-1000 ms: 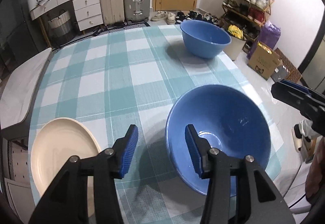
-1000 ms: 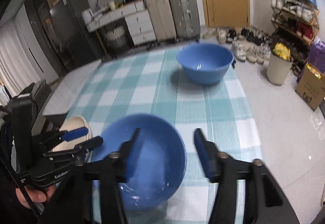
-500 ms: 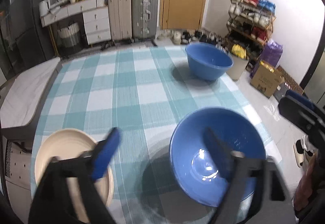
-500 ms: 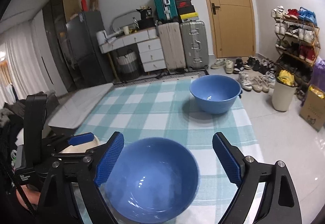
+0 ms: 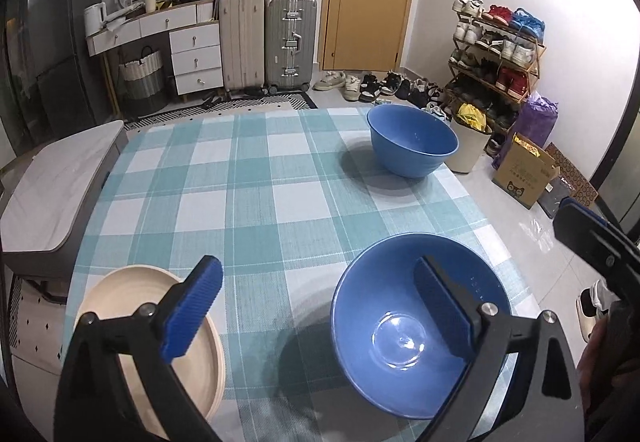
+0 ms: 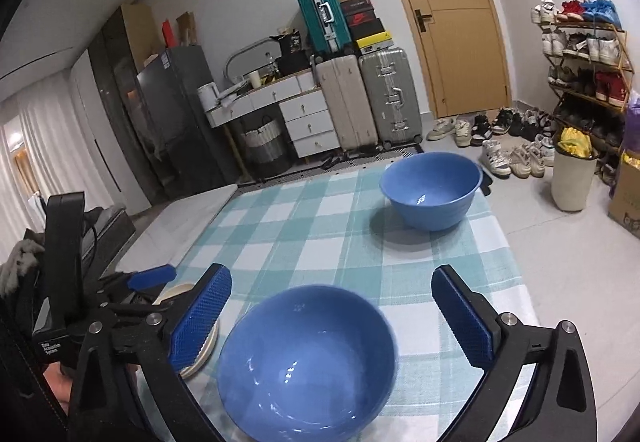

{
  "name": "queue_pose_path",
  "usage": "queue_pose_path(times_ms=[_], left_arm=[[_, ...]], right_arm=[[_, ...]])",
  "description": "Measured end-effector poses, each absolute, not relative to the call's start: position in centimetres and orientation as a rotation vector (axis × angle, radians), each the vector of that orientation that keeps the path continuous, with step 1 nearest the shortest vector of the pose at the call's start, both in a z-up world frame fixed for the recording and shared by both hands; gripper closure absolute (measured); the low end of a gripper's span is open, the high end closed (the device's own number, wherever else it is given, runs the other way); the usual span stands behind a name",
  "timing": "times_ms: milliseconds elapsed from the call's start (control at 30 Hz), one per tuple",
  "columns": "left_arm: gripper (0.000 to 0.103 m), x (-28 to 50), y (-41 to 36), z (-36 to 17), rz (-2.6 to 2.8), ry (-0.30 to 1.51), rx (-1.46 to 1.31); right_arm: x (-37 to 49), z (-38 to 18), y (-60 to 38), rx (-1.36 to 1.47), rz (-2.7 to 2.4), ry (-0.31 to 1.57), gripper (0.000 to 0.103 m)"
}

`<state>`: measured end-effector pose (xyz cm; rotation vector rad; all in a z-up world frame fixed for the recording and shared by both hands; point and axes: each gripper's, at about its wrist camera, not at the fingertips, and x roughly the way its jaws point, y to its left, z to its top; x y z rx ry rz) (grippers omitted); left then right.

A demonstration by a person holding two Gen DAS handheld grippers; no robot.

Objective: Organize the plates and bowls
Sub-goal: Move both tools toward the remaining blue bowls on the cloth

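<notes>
A blue bowl (image 5: 392, 354) stands near the front right of the checked tablecloth; it also shows in the right wrist view (image 6: 308, 358). A second blue bowl (image 5: 412, 139) stands at the far right corner, also seen in the right wrist view (image 6: 430, 189). A cream plate (image 5: 120, 302) lies at the front left, partly seen in the right wrist view (image 6: 180, 290). My left gripper (image 5: 316, 306) is open wide above the table between plate and near bowl. My right gripper (image 6: 332, 314) is open wide, raised above the near bowl, holding nothing.
The table (image 5: 240, 177) has a teal and white checked cloth. A grey padded bench (image 5: 52, 185) stands along its left side. A white bin (image 5: 468, 145), a cardboard box (image 5: 524, 169) and a shoe rack (image 5: 496, 53) stand on the floor to the right.
Both grippers have opened wide and lifted up and back, so more of the room shows. The bowls and plate have not moved.
</notes>
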<state>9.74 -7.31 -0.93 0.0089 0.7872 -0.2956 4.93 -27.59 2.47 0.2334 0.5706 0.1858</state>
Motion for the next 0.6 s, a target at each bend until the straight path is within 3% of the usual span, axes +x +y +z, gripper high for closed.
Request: queue_pose_path(times_ms=[600], left_arm=[[0.005,11.2,-8.5,3.1,-0.244,0.708,0.106]], right_arm=[[4.9,10.6,-28.6,0.191,0.301,0.492,0.001]])
